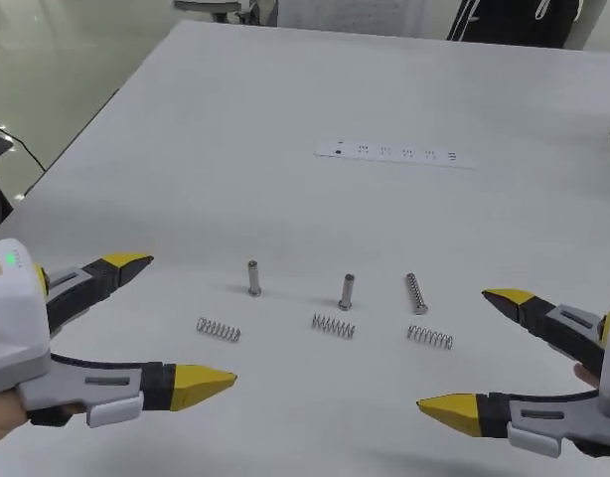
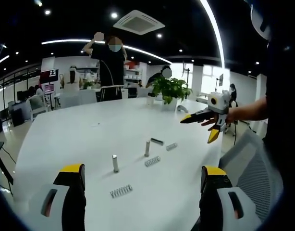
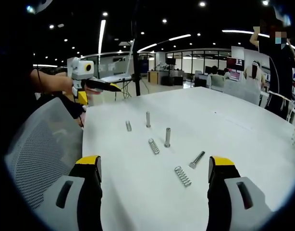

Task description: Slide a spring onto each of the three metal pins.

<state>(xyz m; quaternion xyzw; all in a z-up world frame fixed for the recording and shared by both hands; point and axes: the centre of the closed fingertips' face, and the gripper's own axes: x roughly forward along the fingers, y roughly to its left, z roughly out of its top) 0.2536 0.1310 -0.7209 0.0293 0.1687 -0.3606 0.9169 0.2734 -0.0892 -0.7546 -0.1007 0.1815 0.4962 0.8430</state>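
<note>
On the white table [image 1: 285, 119], two metal pins stand upright, the left pin [image 1: 253, 278] and the middle pin [image 1: 347, 291]. The right pin [image 1: 415, 294] lies on its side. One spring lies flat in front of each: left spring [image 1: 219, 330], middle spring [image 1: 334, 326], right spring [image 1: 429, 338]. My left gripper [image 1: 181, 320] hovers open at the left of the row, holding nothing. My right gripper [image 1: 464, 350] hovers open at the right, likewise holding nothing. The right gripper view has the lying pin [image 3: 197, 159] and the nearest spring [image 3: 182, 175] between its open fingers.
A white power strip [image 1: 396, 153] lies flat farther back on the table. A potted plant [image 2: 171, 89] stands at the table's far end. A mesh chair [image 3: 37, 154] sits beside the near edge. People stand in the background.
</note>
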